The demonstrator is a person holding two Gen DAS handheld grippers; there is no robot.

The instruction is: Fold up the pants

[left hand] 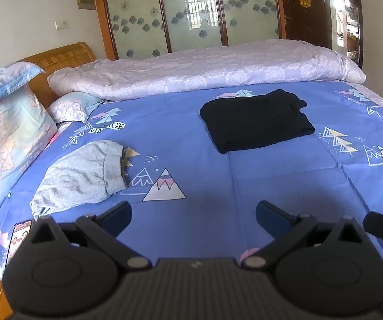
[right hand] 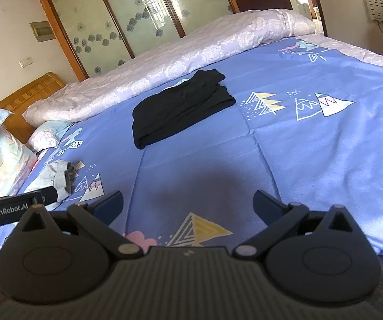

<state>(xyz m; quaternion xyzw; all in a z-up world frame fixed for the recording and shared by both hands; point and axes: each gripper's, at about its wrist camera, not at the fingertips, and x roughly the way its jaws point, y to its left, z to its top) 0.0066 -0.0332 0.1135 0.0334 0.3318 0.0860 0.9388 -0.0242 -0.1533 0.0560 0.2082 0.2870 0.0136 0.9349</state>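
Observation:
Black pants [left hand: 256, 120] lie folded in a compact rectangle on the blue bedspread [left hand: 204, 165], toward the far middle of the bed. They also show in the right wrist view [right hand: 180, 109]. My left gripper [left hand: 193, 217] is open and empty, held above the near part of the bed, well short of the pants. My right gripper [right hand: 188, 206] is open and empty, also above the near bedspread and apart from the pants.
A crumpled grey garment [left hand: 80, 174] lies at the left, also in the right wrist view [right hand: 58, 177]. A phone [left hand: 18, 238] lies at the near left edge. Pillows [left hand: 7, 133] and a wooden headboard [left hand: 63, 58] stand left. A rolled pale quilt [left hand: 204, 69] runs along the far side.

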